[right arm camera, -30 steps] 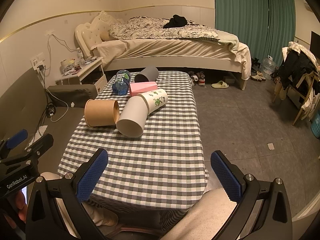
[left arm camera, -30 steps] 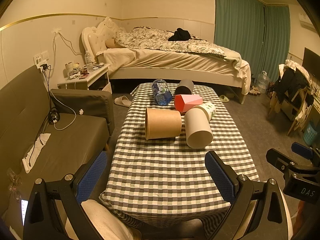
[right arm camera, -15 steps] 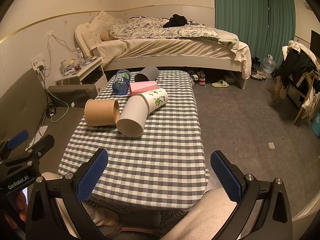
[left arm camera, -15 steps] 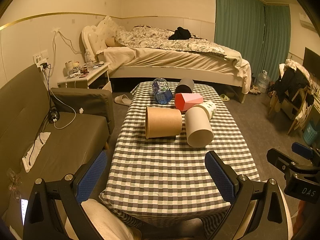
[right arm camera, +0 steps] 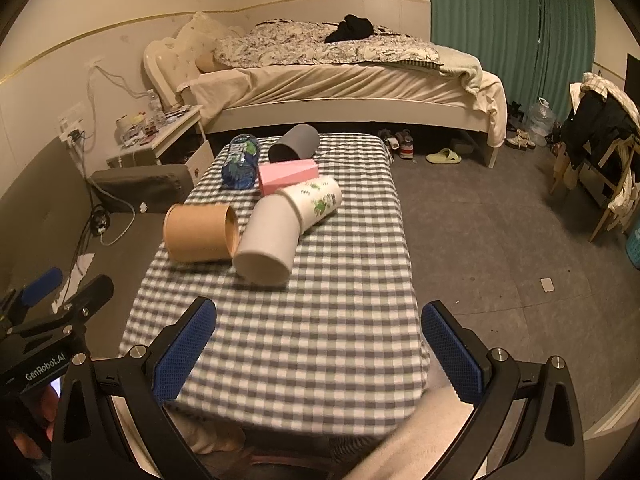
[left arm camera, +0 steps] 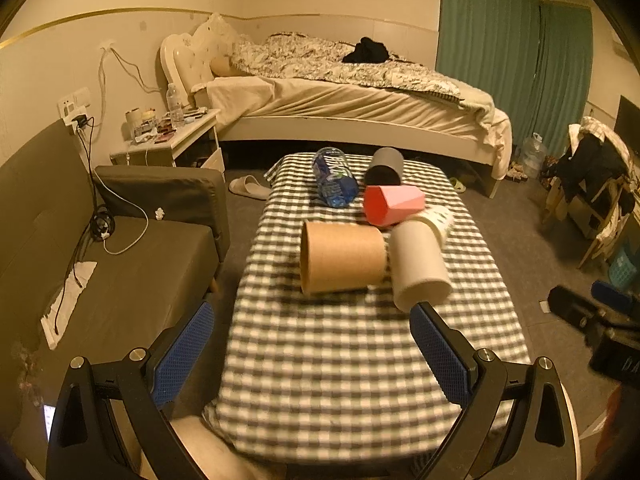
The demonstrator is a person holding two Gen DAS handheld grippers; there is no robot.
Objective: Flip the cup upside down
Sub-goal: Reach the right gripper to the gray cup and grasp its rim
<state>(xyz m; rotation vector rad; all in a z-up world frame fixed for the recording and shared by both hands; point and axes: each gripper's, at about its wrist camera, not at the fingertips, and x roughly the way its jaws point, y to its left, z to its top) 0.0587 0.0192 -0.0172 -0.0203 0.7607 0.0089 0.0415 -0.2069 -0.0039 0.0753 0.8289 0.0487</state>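
Several cups lie on their sides on a checked table (left arm camera: 360, 360): a brown paper cup (left arm camera: 340, 258) (right arm camera: 198, 233), a plain white cup (left arm camera: 418, 266) (right arm camera: 268, 244), a white cup with green print (right arm camera: 314, 200) (left arm camera: 438, 220), a pink faceted cup (left arm camera: 390, 204) (right arm camera: 286, 176) and a grey cup (left arm camera: 384, 166) (right arm camera: 294, 144). My left gripper (left arm camera: 312, 356) is open and empty over the near table, just short of the brown and white cups. My right gripper (right arm camera: 318, 354) is open and empty above the table's near end.
A clear water bottle (left arm camera: 334, 182) with a blue label lies at the table's far left. A dark sofa (left arm camera: 100, 280) runs along the left. A bed (left arm camera: 340, 92) stands behind the table and a nightstand (left arm camera: 168, 140) at the back left. Bare floor (right arm camera: 500, 240) lies to the right.
Both grippers have moved forward toward the cups, which now look larger and closer. The cups have not moved. Both grippers stay open.
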